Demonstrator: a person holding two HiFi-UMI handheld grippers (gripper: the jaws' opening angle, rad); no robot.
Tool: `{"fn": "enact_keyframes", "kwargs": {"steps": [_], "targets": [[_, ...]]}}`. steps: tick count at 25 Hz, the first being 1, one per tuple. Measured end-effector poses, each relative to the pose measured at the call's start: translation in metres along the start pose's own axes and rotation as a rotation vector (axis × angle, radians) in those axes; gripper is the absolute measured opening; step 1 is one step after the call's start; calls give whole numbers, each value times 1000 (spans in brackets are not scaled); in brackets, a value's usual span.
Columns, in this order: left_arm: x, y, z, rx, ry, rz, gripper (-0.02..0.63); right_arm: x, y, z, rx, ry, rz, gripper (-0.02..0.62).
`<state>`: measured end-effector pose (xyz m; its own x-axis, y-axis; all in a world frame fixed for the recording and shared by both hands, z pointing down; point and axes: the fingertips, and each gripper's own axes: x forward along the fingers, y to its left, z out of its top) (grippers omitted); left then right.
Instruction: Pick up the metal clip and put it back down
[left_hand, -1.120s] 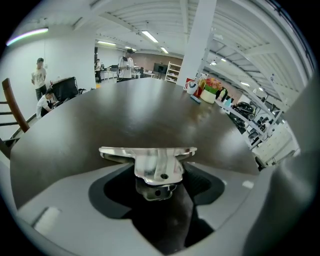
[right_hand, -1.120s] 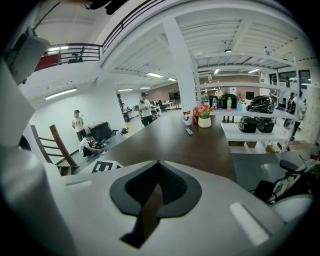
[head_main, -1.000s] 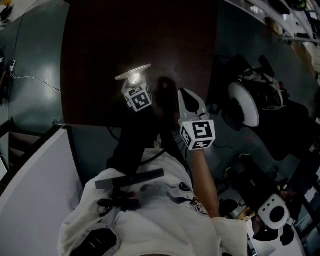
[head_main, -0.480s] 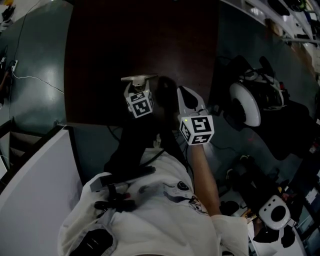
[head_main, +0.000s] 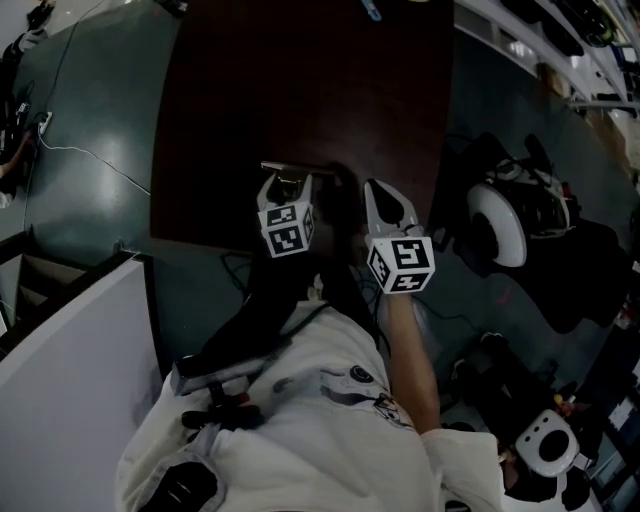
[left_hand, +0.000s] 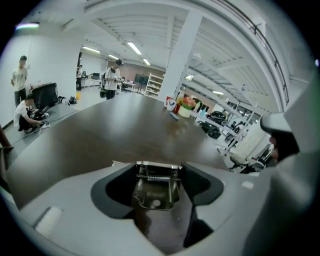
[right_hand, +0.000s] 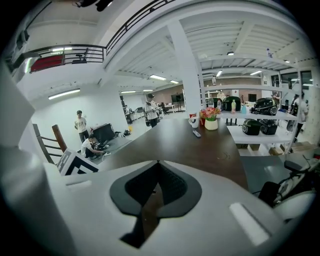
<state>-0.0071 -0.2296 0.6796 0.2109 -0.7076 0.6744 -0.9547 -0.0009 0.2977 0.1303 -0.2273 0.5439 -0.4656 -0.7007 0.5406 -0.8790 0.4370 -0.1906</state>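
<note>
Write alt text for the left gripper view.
A metal clip with a visible spring is gripped between the grey jaws of the left gripper, over a long dark table. People stand in the bright hall beyond.

The table (left_hand: 115, 130) has a dark brown top that looks like wood. It is smooth and glossy enough to give back the ceiling lights. On the table, the metal clip (left_hand: 152, 192) is of bare metal, dull and yellowish on the plate, brighter on the coil spring and the top bar. The left gripper (left_hand: 159, 190), whose jaws are closing with the clip between them, has a matt grey plastic shell and black pads (left_hand: 117, 187) with fine ribs. The right gripper (right_hand: 156, 167) shows the same matt grey plastic and ribbed black pads (right_hand: 172, 187). Beside the table, the floor (head_main: 90, 170) is smooth and grey-green with a weak sheen. Below the table's near edge, the person's shirt (head_main: 320, 430) is white matt cloth.
</note>
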Motion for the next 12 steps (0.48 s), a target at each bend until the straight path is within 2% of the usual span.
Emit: {"fn": "enact_keyframes", "kwargs": {"steps": [7, 12], "targets": [[-52, 6, 88, 24, -257, -101, 278, -8, 22, 32, -21, -100, 12, 2], [-102, 6, 153, 45, -480, -222, 273, -19, 35, 59, -43, -183, 5, 2]]}}
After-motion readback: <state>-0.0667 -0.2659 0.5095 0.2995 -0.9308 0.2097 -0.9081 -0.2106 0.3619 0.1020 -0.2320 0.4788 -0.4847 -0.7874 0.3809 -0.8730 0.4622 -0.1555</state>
